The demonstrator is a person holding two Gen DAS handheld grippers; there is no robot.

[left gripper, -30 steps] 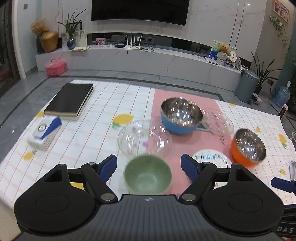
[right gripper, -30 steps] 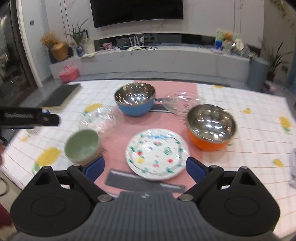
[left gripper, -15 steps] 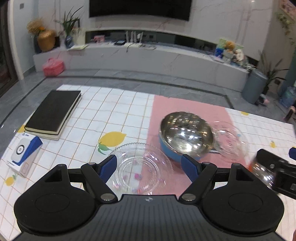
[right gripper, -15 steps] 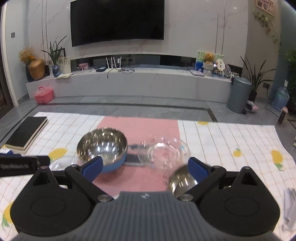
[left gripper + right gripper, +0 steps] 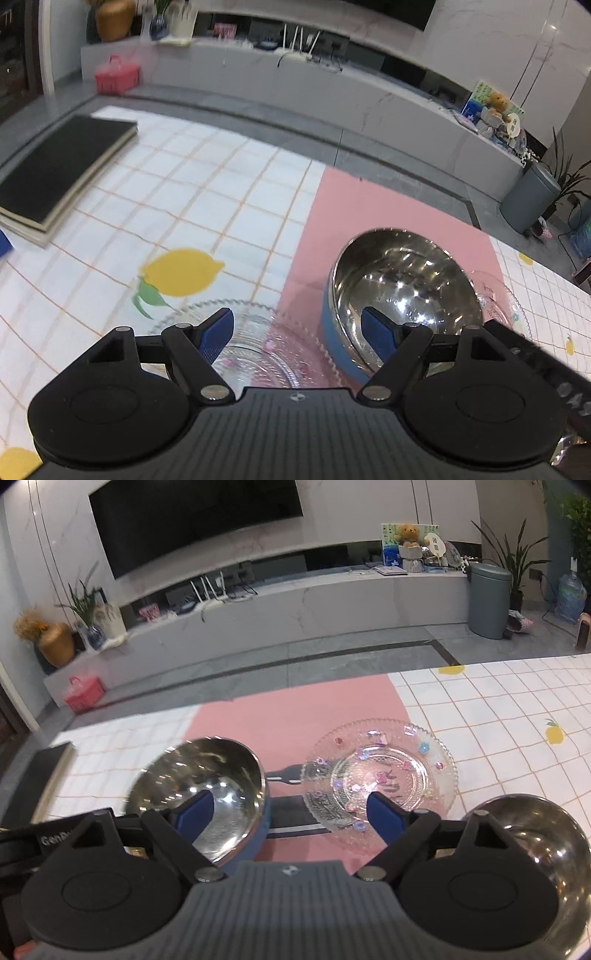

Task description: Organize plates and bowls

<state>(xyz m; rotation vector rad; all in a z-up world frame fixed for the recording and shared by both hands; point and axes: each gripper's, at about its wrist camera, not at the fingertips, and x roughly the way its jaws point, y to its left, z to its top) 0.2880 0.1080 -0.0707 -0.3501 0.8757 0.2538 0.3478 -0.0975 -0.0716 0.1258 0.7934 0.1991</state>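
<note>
A steel bowl with a blue outside [image 5: 402, 288] stands on the pink mat, seen also as the blue bowl [image 5: 207, 775] in the right wrist view. A clear glass plate [image 5: 258, 347] lies under my left gripper [image 5: 298, 336], which is open and holds nothing. A second glass plate [image 5: 380, 771] with coloured flecks lies right of the blue bowl. My right gripper [image 5: 290, 816] hangs over the gap between bowl and plate. Its jaws are wide and closing, with nothing pressed between them. Another steel bowl [image 5: 535, 819] sits at the right, half hidden by the gripper.
A black book stack [image 5: 62, 166] lies at the table's far left. A dark flat strip [image 5: 291, 812] lies between the blue bowl and the glass plate. The table's far edge drops to a grey floor. The left gripper's body [image 5: 22, 845] shows at the left edge.
Both grippers moved forward and lower over the table. The green bowl and printed plate dropped out of view. The blue bowl and glass plates now loom close.
</note>
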